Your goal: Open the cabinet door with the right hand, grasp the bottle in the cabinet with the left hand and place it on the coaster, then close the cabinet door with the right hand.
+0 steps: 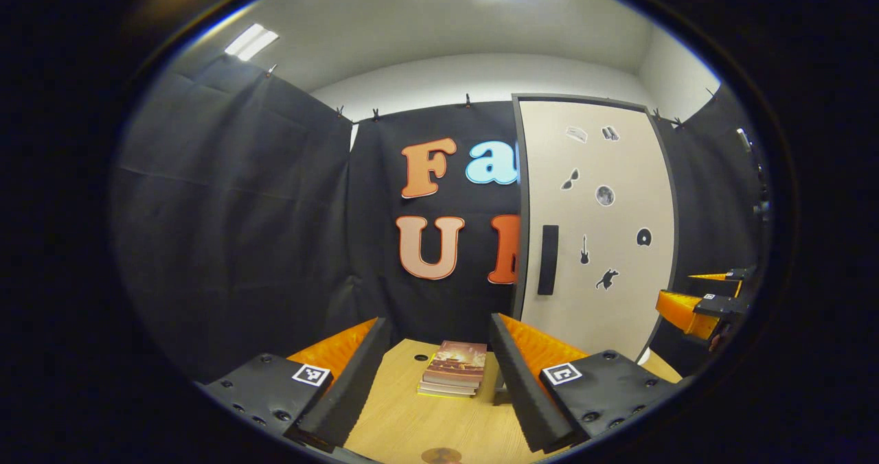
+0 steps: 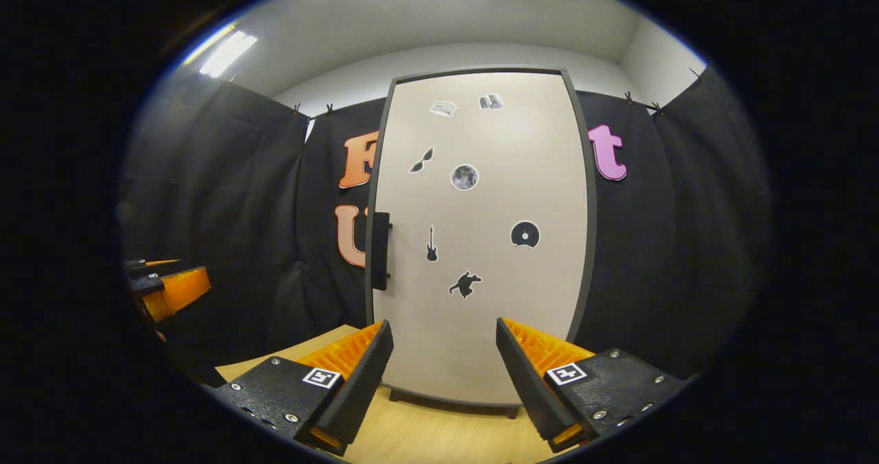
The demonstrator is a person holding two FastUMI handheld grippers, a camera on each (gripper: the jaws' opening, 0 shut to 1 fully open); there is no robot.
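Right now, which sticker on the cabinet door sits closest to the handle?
The guitar sticker. It is next to the black handle on the cabinet door, at the same height; the disc, moon and sunglasses stickers lie farther off.

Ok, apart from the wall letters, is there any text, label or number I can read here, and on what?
No text can be read here.
Book stack: top cover print too blurred to read.
Cabinet door: picture stickers, no words.
Square markers: black-and-white patterns, no letters.
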